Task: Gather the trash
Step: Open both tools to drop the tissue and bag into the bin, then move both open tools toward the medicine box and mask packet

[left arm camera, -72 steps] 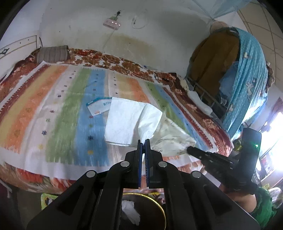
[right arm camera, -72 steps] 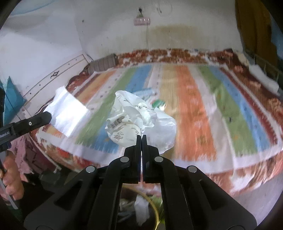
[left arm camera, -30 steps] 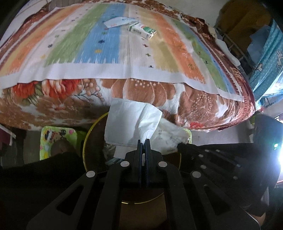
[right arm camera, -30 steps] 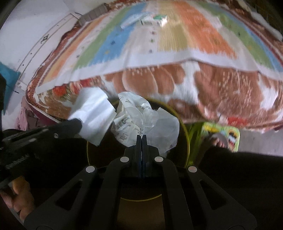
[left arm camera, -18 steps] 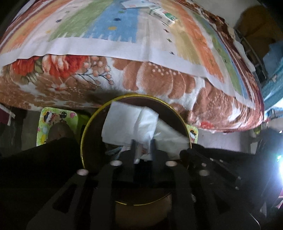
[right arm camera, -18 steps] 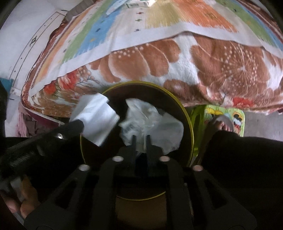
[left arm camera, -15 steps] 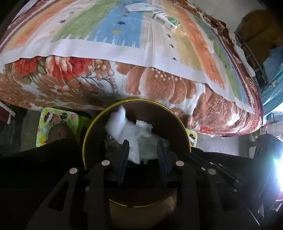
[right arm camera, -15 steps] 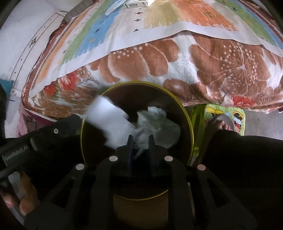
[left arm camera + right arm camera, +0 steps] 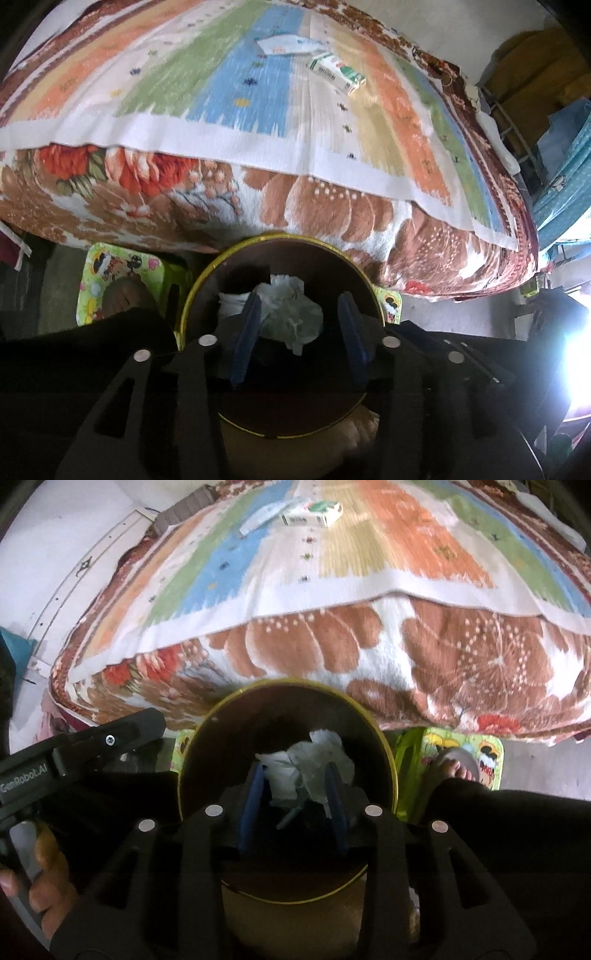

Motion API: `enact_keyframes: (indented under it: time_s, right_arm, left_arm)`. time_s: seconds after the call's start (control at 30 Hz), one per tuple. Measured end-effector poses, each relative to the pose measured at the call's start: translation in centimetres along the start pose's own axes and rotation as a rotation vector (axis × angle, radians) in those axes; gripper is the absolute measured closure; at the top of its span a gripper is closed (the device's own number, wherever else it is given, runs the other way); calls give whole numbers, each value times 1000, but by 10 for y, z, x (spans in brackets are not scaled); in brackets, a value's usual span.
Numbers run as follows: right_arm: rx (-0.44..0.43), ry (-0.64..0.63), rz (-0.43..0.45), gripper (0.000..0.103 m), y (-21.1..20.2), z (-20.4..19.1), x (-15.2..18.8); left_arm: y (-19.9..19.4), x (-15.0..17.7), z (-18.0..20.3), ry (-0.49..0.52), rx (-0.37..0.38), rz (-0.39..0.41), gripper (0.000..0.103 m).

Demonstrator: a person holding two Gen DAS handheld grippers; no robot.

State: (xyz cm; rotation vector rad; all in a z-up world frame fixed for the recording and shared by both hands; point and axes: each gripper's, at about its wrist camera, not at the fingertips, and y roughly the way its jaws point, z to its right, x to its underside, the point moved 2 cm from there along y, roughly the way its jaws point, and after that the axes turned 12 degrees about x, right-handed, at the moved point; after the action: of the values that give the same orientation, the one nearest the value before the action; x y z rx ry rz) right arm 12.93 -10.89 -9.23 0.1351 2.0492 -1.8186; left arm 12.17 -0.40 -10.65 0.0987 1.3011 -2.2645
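A round brown bin with a yellow rim (image 9: 236, 247) (image 9: 388, 746) stands on the floor against the bed. White tissue and a crumpled plastic wrapper (image 9: 291, 314) (image 9: 317, 764) lie inside it. My left gripper (image 9: 300, 306) is open and empty above the bin mouth. My right gripper (image 9: 294, 775) is open and empty above the same bin. On the striped bedspread lie a green and white carton (image 9: 336, 72) (image 9: 312, 513) and a flat white and blue packet (image 9: 286, 45) (image 9: 260, 515).
The bed (image 9: 332, 206) with a floral blanket edge overhangs the bin's far side. Green patterned slippers (image 9: 110, 280) (image 9: 465, 753) with a person's feet flank the bin. The left gripper's body (image 9: 74, 753) shows in the right wrist view. Blue cloth (image 9: 569, 155) hangs at the right.
Both grippers carried the tissue and the plastic wrapper from above the bed down over the bin, then opened. Both pieces dropped into the bin.
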Motion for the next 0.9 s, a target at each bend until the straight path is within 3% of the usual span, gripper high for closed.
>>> enact_keyframes:
  time_s: [0.1,0.27,0.43,0.57,0.9]
  right_arm:
    - [-5,-14,46,61,-13,0,-6]
    - [-27,-35,118,57,-33,-1,-17]
    - [-18,-79,199,48,-54,-3,-31]
    - [-20,-107,249,40,-68,-4,-45]
    - [-2,-224,298,27,-81,-16,-84]
  left_arm:
    - [-4,-4,0,15,-14,10,56]
    - [-20,-12,6,66,-36,69,43]
    - [-34,-25,4,51,1,102,34]
    - [-35,-37,1,46,15,87,32]
    - [-46,-82,6,145,-116,167,20]
